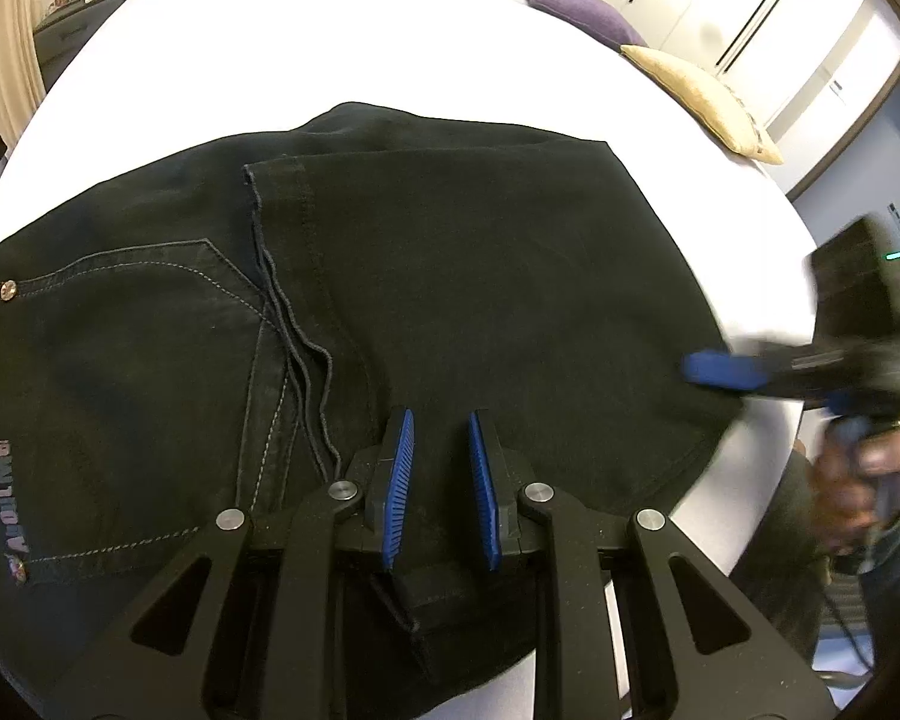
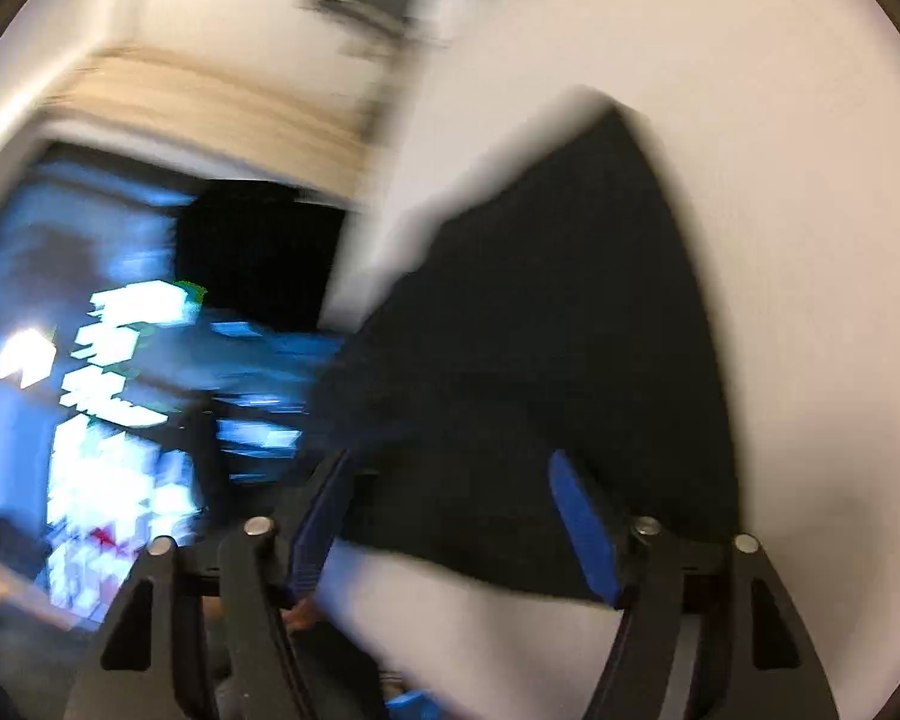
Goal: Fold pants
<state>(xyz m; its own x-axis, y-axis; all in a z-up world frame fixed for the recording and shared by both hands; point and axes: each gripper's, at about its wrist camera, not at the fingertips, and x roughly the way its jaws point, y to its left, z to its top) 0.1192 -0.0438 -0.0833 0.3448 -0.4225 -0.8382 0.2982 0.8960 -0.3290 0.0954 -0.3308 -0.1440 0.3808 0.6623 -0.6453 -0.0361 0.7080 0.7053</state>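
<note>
Black pants (image 1: 450, 270), one pair (folded over); right tool (image 2: 450, 457) spread, left tool (image 1: 441, 417) narrow, grip unclear.

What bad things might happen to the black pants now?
The right hand-held gripper is at the pants' side edge and may drag the fold crooked. The loose hem threads lie near the left hand-held gripper and might snag.

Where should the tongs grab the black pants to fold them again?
Probably the folded edge on the right of the black pants, coming in from the right side over the white bed. That edge lies flat and free, near the right tongs, so it could be lifted across toward the pocket.
</note>
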